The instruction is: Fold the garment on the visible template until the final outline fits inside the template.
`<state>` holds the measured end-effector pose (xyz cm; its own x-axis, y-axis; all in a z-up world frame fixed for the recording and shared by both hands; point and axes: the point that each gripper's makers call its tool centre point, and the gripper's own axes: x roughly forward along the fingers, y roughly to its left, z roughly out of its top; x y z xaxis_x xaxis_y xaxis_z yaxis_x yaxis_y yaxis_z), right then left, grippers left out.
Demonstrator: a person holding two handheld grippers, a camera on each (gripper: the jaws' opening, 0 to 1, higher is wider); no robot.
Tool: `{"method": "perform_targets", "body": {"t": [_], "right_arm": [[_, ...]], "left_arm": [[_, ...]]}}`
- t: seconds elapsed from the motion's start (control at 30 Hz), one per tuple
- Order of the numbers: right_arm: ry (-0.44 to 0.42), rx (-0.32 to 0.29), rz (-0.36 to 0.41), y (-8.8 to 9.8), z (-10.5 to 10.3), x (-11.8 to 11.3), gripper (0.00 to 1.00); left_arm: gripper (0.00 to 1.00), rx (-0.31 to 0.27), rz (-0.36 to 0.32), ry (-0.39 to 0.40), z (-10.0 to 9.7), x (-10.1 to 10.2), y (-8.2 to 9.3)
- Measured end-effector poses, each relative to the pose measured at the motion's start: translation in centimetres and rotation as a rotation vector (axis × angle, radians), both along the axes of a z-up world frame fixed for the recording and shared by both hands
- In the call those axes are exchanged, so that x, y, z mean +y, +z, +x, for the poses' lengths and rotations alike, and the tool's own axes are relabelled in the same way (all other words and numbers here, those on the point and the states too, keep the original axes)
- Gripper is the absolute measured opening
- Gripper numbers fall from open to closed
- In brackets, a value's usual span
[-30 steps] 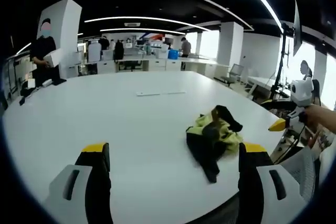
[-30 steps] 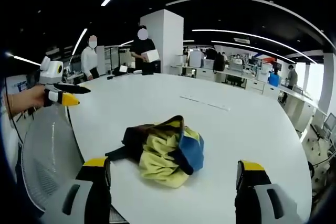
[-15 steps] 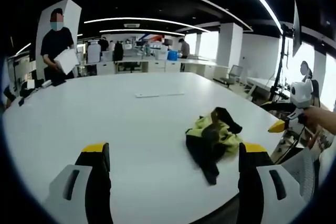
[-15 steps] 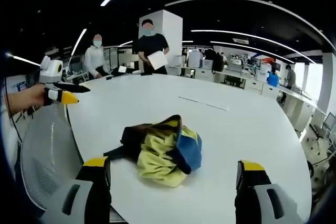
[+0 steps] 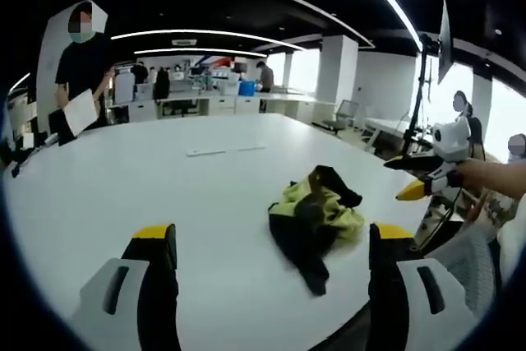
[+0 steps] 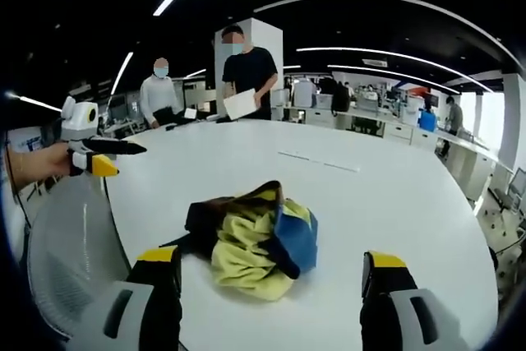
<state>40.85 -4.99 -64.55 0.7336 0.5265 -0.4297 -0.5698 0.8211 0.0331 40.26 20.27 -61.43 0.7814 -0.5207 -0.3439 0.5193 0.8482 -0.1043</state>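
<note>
garment (image 6: 251,237) crumpled, centre frame on white desk (image 6: 394,195) | left tongs (image 5: 271,244) and right tongs (image 6: 271,273) both spread wide, empty, poised short of it, likely for first grasp | folding unstarted

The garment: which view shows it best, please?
The right gripper view: the garment lies close there, a crumpled heap with yellow, blue and black parts clear. In the left gripper view it is smaller and farther; yellow and black show.

A crumpled yellow-and-black garment (image 5: 315,213) lies on the white tabletop (image 5: 164,178). The left gripper (image 5: 271,252) hangs spread wide, nothing between its 2 fingers (image 5: 156,244). The right gripper (image 5: 423,177) hovers beyond the table's edge.
</note>
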Motion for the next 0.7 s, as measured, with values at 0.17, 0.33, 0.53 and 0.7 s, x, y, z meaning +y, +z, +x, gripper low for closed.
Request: {"method": "perform_targets", "body": {"t": [0.17,0.33,0.53,0.7], "right_arm": [[0.015,0.004,0.014,-0.3,1.0,0.6,0.87],[0.035,-0.007,0.006,-0.6,2.0,1.2,0.80],[0.058,-0.022,-0.001,-0.7,3.1,2.0,0.67],[0.066,-0.021,-0.012,-1.1,4.1,2.3,0.63]], "left_arm": [[0.89,0.000,-0.020,-0.034,0.8,-1.2,-0.8],[0.83,0.019,-0.056,-0.054,1.5,-1.8,-1.6],[0.77,0.004,-0.078,-0.063,2.7,-2.5,-1.7],[0.70,0.004,-0.044,-0.111,3.1,-3.8,-2.4]]}}
